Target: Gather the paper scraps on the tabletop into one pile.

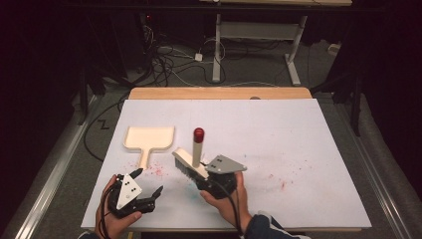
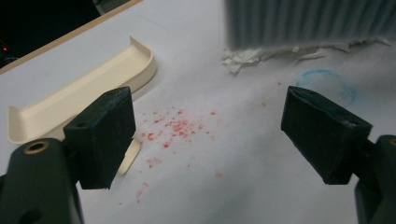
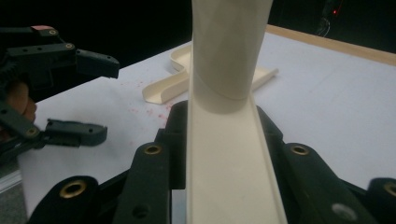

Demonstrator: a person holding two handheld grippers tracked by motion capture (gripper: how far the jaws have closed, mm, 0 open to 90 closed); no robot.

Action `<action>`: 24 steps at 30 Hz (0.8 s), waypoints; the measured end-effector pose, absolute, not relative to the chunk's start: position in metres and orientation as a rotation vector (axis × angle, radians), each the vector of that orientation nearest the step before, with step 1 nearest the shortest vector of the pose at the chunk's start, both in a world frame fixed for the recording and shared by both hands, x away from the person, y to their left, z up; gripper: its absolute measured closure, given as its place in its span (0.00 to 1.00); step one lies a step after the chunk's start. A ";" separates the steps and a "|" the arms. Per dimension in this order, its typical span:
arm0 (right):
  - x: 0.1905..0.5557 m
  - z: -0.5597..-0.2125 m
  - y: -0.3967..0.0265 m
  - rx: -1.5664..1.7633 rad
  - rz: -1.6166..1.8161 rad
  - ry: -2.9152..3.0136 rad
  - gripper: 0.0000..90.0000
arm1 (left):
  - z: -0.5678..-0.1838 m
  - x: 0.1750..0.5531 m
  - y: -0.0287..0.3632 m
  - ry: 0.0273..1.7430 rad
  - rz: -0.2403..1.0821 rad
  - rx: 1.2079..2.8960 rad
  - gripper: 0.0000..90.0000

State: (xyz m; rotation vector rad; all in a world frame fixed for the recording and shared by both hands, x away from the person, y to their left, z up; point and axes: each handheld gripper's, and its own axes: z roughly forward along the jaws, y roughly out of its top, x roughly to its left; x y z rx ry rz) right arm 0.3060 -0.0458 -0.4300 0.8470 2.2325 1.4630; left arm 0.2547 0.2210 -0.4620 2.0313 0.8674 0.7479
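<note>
At the left of the high view, the left gripper [image 1: 149,191] is held low over the near left corner of the white table cover [image 1: 308,149], its jaws spread wide apart with nothing between them. In the left gripper view the two black jaws frame a scatter of red crumbs [image 2: 180,127] on the cover, and a faint blue ring mark [image 2: 329,84] is seen farther off near the brush bristles [image 2: 308,21].

Just beyond the left gripper, the cream dustpan [image 1: 148,139] is laid flat on the cover, its handle pointed toward the person; the red crumbs are spread just beside that handle.

Toward the middle, the brush [image 1: 191,158] is clamped by its cream body in the right gripper [image 1: 211,180], the jaws pressed against both its sides. The dark bristles are turned down toward the cover, and the red-tipped handle [image 1: 198,134] is raised upright above the brush head. The brush is placed just right of the dustpan, not touching it.
</note>
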 end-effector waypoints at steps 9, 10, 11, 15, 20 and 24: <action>0.327 -0.454 -0.021 0.924 1.255 2.215 0.76 | -0.464 0.254 0.222 0.856 0.726 2.040 0.19; 0.329 -0.453 -0.025 0.944 1.248 2.221 0.76 | -0.463 0.254 0.221 0.853 0.728 2.047 0.19; 0.329 -0.451 -0.030 0.966 1.231 2.220 0.76 | -0.463 0.254 0.221 0.852 0.728 2.046 0.19; 0.326 -0.445 -0.050 0.992 1.205 2.214 0.76 | -0.463 0.254 0.218 0.841 0.727 2.063 0.19; 0.313 -0.431 -0.072 0.974 1.245 2.208 0.76 | -0.464 0.254 0.214 0.831 0.727 2.081 0.19; 0.304 -0.414 -0.092 0.918 1.333 2.198 0.76 | -0.464 0.255 0.213 0.829 0.723 2.091 0.19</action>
